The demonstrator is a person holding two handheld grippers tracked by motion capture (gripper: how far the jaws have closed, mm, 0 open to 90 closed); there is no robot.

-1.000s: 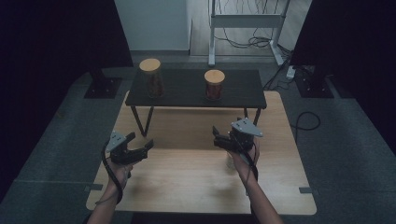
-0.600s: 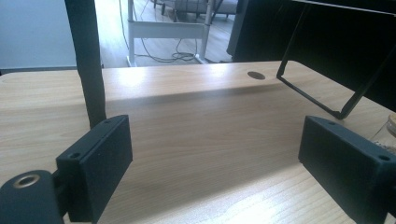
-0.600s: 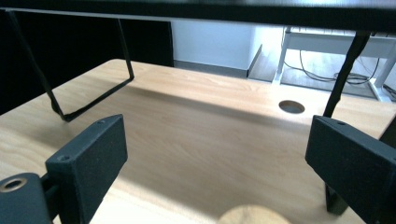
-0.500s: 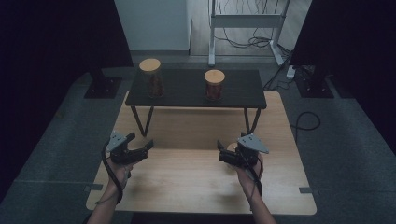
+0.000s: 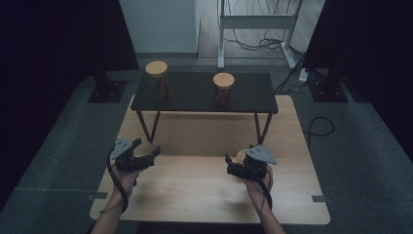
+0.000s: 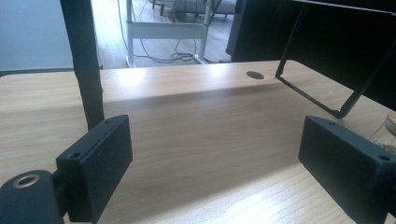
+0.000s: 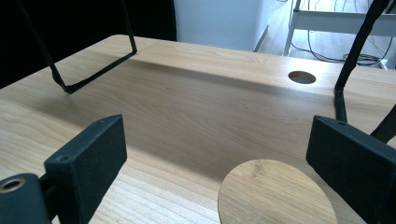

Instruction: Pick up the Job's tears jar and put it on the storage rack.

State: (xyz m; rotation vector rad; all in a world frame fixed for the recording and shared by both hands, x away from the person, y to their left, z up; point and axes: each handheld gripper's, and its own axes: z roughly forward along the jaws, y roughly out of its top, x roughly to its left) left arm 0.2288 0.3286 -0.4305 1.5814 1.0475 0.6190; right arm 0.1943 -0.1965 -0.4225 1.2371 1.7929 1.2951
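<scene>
Both grippers sit low over the wooden table (image 5: 195, 195), and each has its jaws standing wide apart with nothing between the pads. The right gripper (image 5: 233, 168) hangs just above a round wooden lid (image 7: 275, 193) that lies flat on the table; in the right gripper view the lid sits between the two black jaws, nearer the right one, and neither pad touches it. The left gripper (image 5: 152, 155) points across bare tabletop toward the middle, well apart from the lid. In the left gripper view a glass jar (image 6: 386, 133) peeks in at the right edge (mostly hidden behind the jaw). Farther back a low black shelf (image 5: 204, 95) stands on the table and carries two lidded jars, a taller one (image 5: 158, 81) at the left and a shorter one (image 5: 223, 88) near the middle
</scene>
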